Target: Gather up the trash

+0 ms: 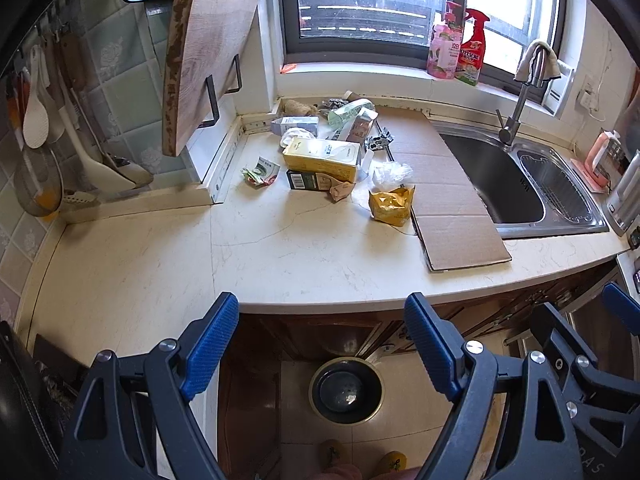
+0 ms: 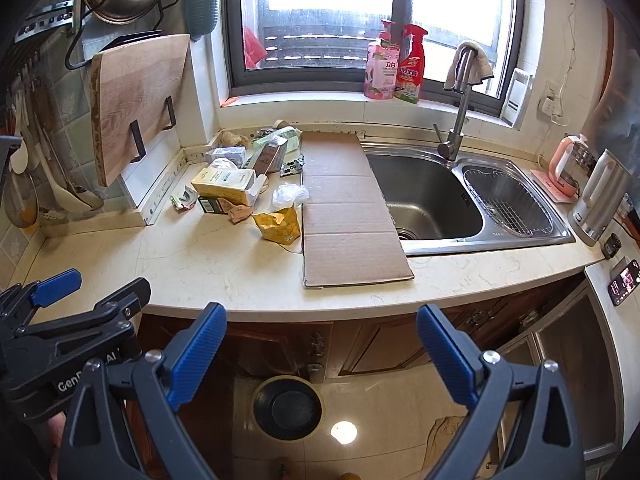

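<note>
Trash is heaped at the back of the pale counter (image 1: 280,248): a yellow carton (image 1: 322,158) (image 2: 224,184), a dark box (image 1: 308,180), a crumpled yellow bag (image 1: 390,202) (image 2: 278,222), clear plastic wrap (image 1: 390,170), small wrappers (image 1: 259,171) and a flat cardboard sheet (image 1: 448,184) (image 2: 348,216). A round bin (image 1: 346,390) (image 2: 287,406) stands on the floor below the counter edge. My left gripper (image 1: 320,344) (image 2: 86,284) is open and empty, held in front of the counter. My right gripper (image 2: 322,354) is open and empty too, beside the left.
A steel sink (image 2: 424,196) with a tap (image 2: 454,136) and a drain basket lies right of the cardboard. A wooden cutting board (image 1: 204,56) leans at the back left. Spray bottles (image 2: 394,64) stand on the windowsill. A kettle (image 2: 600,196) and phone (image 2: 623,282) are at the right.
</note>
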